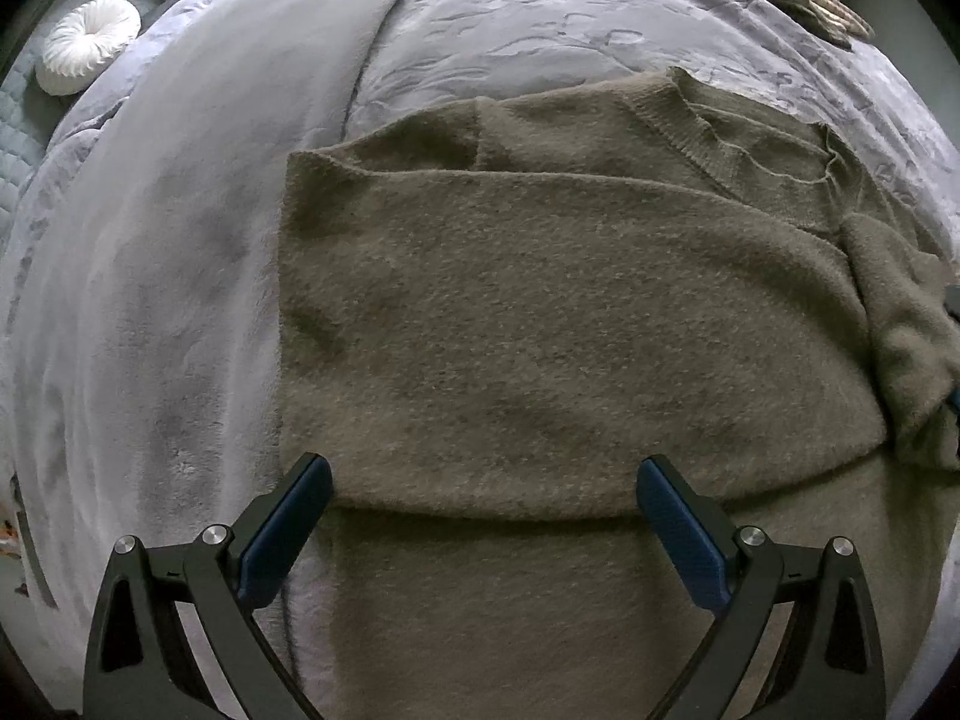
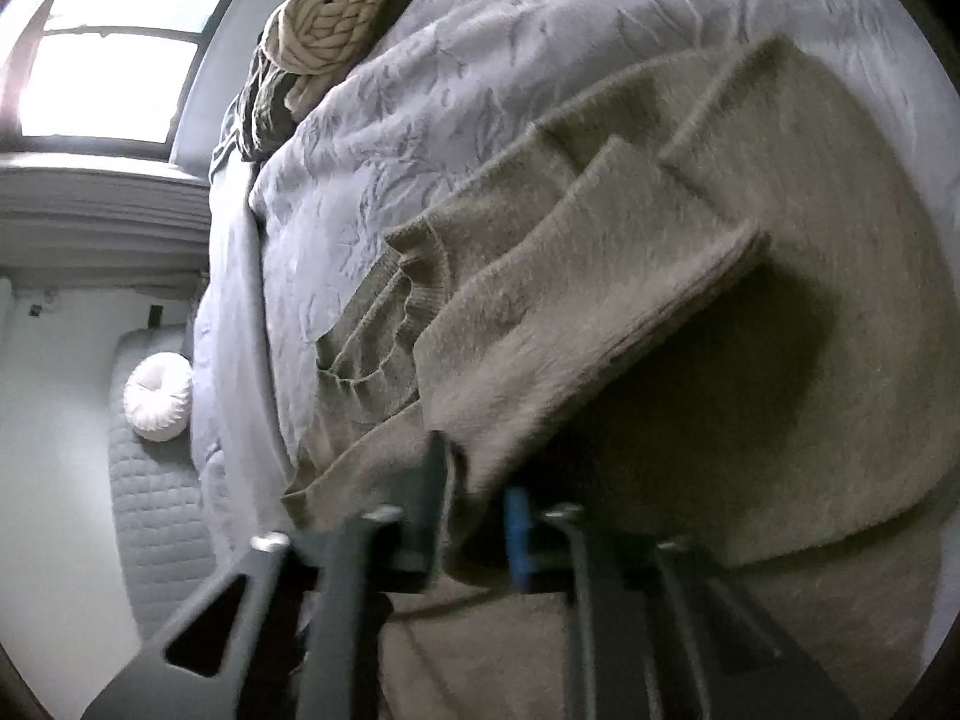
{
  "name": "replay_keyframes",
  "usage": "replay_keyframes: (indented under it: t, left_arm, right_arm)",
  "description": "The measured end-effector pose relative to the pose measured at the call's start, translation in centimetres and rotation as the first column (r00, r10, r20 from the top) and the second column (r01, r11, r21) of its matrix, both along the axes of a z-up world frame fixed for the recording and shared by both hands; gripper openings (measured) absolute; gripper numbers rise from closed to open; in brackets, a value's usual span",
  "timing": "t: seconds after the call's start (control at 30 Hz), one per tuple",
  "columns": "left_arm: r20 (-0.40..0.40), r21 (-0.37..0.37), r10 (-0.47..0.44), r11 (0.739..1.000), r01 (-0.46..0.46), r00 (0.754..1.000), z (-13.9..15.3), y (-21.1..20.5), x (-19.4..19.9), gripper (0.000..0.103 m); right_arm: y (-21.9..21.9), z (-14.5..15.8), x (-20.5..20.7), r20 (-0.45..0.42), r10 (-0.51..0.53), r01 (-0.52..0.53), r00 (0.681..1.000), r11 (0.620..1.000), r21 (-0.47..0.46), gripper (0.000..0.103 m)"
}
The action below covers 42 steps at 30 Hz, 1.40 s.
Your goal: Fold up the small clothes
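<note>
- One olive-brown sweater (image 1: pixel 540 312) lies spread on the bed, its ribbed neckline (image 1: pixel 678 126) pointing away from the left camera and its hem end nearest that camera, so the long axis runs from near to far.
- Its knit is fuzzy and matte; one side is folded in with a straight left edge, and a fold line crosses low in the left view.
- Right gripper (image 2: pixel 474 516) has its jaws clenched on a lifted sleeve or flap of the sweater (image 2: pixel 576 312); that view is motion-blurred.
- Left gripper (image 1: pixel 483 495) hangs over the fold with its jaws released, blue pads (image 1: pixel 684 540) wide apart.
- Under it is a pale lilac bedspread (image 1: pixel 540 18) with a leaf pattern, and a smooth plush blanket (image 1: pixel 180 270) to the left.
- Farther off: a chunky cream knit throw (image 2: pixel 336 18) and a round pleated white cushion (image 1: pixel 87 42).
</note>
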<state>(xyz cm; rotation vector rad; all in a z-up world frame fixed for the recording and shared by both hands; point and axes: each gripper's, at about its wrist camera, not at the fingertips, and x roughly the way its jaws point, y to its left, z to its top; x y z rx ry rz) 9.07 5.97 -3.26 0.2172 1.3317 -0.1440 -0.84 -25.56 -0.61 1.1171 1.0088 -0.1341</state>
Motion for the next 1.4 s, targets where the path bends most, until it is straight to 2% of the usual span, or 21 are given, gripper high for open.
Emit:
replay_keyframes:
  t: [0.13, 0.27, 0.37, 0.43, 0.5, 0.6, 0.67, 0.7, 0.77, 0.83, 0.93, 1.03, 1.17, 1.23, 1.3, 1.33, 1.37, 1.4]
  left_arm:
    - [-0.001, -0.004, 0.005, 1.000, -0.005, 1.000, -0.1, 1.0, 0.2, 0.102]
    - [0.000, -0.005, 0.005, 1.000, -0.005, 1.000, -0.2, 1.7, 0.3, 0.102]
    - [0.006, -0.005, 0.013, 1.000, -0.013, 1.000, -0.2, 2.0, 0.3, 0.102]
    - [0.012, -0.028, 0.030, 0.999, -0.030, 0.999, 0.0, 3.0, 0.6, 0.102]
    - [0.011, -0.071, 0.059, 0.996, -0.058, 0.998, 0.2, 4.4, 1.1, 0.102]
    - [0.008, -0.140, 0.107, 0.985, -0.105, 0.994, 0.4, 7.1, 2.0, 0.102]
    - [0.004, -0.206, 0.112, 0.973, -0.108, 0.994, 0.6, 8.5, 2.4, 0.102]
    - [0.001, -0.232, 0.111, 0.967, -0.108, 0.994, 0.6, 8.9, 2.5, 0.102]
    - [-0.015, -0.324, 0.109, 0.940, -0.108, 0.994, 0.7, 10.2, 2.9, 0.102]
    - [-0.032, -0.394, 0.106, 0.912, -0.110, 0.994, 1.2, 10.5, 2.9, 0.102]
    - [-0.079, -0.494, 0.084, 0.862, -0.113, 0.993, 1.0, 10.1, 2.6, 0.102]
    - [-0.125, -0.525, 0.052, 0.844, -0.111, 0.991, 0.1, 7.3, 2.7, 0.102]
    - [-0.141, -0.551, -0.009, 0.831, -0.071, 0.990, -0.3, 4.5, 2.9, 0.102]
    - [-0.146, -0.563, -0.034, 0.825, -0.055, 0.989, -0.3, 3.2, 3.1, 0.102]
    - [-0.151, -0.579, -0.044, 0.814, -0.052, 0.988, -0.3, 2.0, 3.3, 0.101]
    - [-0.157, -0.590, -0.046, 0.806, -0.056, 0.987, -0.2, 1.7, 3.4, 0.093]
    - [-0.165, -0.596, -0.046, 0.800, -0.062, 0.985, -0.2, 1.5, 3.4, 0.091]
    - [-0.172, -0.589, -0.037, 0.805, -0.073, 0.984, -0.2, 1.2, 3.6, 0.082]
  right_arm:
    - [1.1, 1.6, 1.4, 0.033, 0.062, -0.060, 0.998, 0.995, -0.079, 0.011]
    - [5.1, 3.5, 3.8, 0.042, 0.244, -0.228, 0.969, 0.944, -0.238, 0.011]
    - [9.5, 4.3, 5.1, -0.014, 0.419, -0.390, 0.908, 0.831, -0.396, 0.011]
    - [13.3, 3.9, 5.7, -0.097, 0.543, -0.516, 0.834, 0.704, -0.488, 0.011]
    - [15.7, 2.7, 5.6, -0.172, 0.613, -0.600, 0.771, 0.610, -0.518, 0.015]
    - [17.2, 1.1, 4.9, -0.257, 0.641, -0.664, 0.724, 0.545, -0.512, 0.020]
    - [17.1, 0.7, 4.1, -0.243, 0.653, -0.674, 0.717, 0.563, -0.478, 0.051]
    - [16.9, 0.7, 3.7, -0.230, 0.654, -0.672, 0.720, 0.575, -0.467, 0.056]
    - [16.3, 0.9, 2.9, -0.213, 0.645, -0.659, 0.734, 0.601, -0.453, 0.057]
    - [15.0, 1.1, 1.9, -0.190, 0.617, -0.633, 0.763, 0.655, -0.412, 0.057]
    - [12.2, 0.9, 0.2, -0.161, 0.532, -0.554, 0.831, 0.767, -0.322, 0.058]
    - [8.4, 0.4, -2.1, -0.152, 0.413, -0.439, 0.898, 0.866, -0.240, 0.058]
    - [2.9, -0.1, -5.3, -0.123, 0.211, -0.226, 0.970, 0.966, -0.125, 0.058]
    - [0.5, -0.6, -7.1, -0.110, 0.101, -0.109, 0.989, 0.992, -0.071, 0.058]
    - [-1.5, -1.2, -8.3, -0.100, 0.007, -0.010, 0.995, 1.000, -0.022, 0.058]
    - [-2.8, -1.7, -9.2, -0.093, -0.064, 0.065, 0.994, 0.998, 0.016, 0.058]
    - [-3.1, -2.0, -9.6, -0.088, -0.101, 0.105, 0.991, 0.994, 0.038, 0.058]
    - [-4.0, -2.4, -10.2, -0.082, -0.147, 0.153, 0.986, 0.986, 0.071, 0.058]
